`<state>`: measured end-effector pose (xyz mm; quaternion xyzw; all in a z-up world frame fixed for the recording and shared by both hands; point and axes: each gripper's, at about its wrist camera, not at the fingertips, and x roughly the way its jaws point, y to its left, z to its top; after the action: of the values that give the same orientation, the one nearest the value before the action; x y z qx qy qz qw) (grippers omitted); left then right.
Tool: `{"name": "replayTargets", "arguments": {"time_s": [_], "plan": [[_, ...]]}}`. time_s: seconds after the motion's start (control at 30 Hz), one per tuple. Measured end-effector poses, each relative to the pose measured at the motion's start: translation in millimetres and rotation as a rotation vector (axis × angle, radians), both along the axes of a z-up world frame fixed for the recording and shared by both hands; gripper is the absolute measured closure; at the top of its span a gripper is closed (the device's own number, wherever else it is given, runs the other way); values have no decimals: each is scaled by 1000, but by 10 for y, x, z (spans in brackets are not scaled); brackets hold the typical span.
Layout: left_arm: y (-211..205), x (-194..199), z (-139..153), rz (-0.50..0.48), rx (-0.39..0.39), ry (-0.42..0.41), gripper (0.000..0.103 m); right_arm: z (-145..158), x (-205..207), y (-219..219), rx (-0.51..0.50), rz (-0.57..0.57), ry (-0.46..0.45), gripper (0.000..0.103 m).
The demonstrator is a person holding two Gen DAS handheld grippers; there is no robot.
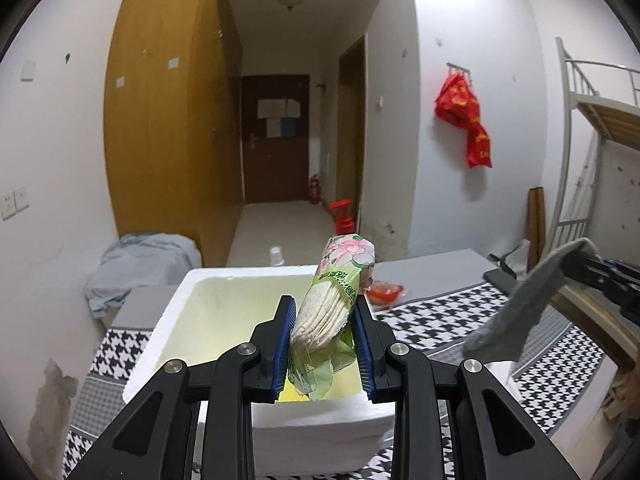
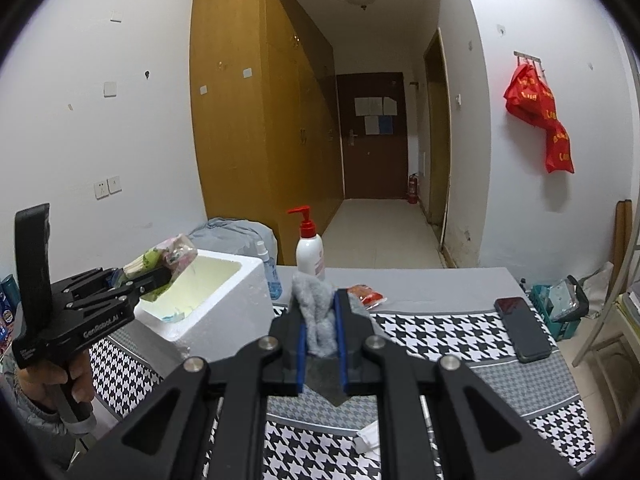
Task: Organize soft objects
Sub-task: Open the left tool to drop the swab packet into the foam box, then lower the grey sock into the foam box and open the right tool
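Note:
My left gripper [image 1: 322, 344] is shut on a green floral pack of cotton pads [image 1: 334, 300] and holds it above the open white foam box [image 1: 160, 328]. The pack [image 2: 160, 260] and box [image 2: 248, 280] also show at the left of the right wrist view. My right gripper [image 2: 320, 334] is shut on a grey cloth [image 2: 316, 312] and holds it above the houndstooth table cover, right of the box. The cloth [image 1: 524, 308] hangs at the right of the left wrist view.
A pump lotion bottle [image 2: 310, 248] and a small blue spray bottle [image 2: 272, 276] stand behind the box. A red packet [image 2: 366, 294] and a dark phone [image 2: 522, 328] lie on the table. A light blue cloth heap [image 1: 136, 264] sits beyond the table's far left.

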<state>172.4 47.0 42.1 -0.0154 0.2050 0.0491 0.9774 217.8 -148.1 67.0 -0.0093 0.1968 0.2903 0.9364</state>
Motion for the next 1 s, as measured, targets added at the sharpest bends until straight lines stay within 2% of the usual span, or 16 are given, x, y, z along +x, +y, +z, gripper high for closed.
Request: {"name": "replayTargets", "arguments": {"time_s": [0.27, 0.33, 0.4, 0.47, 0.57, 0.83, 1.0], "plan": [[140, 131, -106, 18, -7, 39, 71, -41, 27, -23, 2, -12, 15, 88], [161, 145, -114, 13, -5, 42, 57, -39, 26, -16, 1, -15, 14, 88], [167, 139, -96, 39, -3, 23, 24, -31, 28, -4, -1, -18, 13, 88], [196, 99, -74, 55, -1, -11, 13, -29, 23, 10, -3, -21, 11, 88], [209, 27, -49, 64, 9, -39, 3, -33, 25, 28, -4, -19, 13, 88], [306, -136, -22, 80, -20, -33, 1, 20, 53, 126, -10, -7, -6, 88], [313, -260, -28, 104, 2, -40, 1, 101, 76, 205, -10, 12, -21, 88]]}}
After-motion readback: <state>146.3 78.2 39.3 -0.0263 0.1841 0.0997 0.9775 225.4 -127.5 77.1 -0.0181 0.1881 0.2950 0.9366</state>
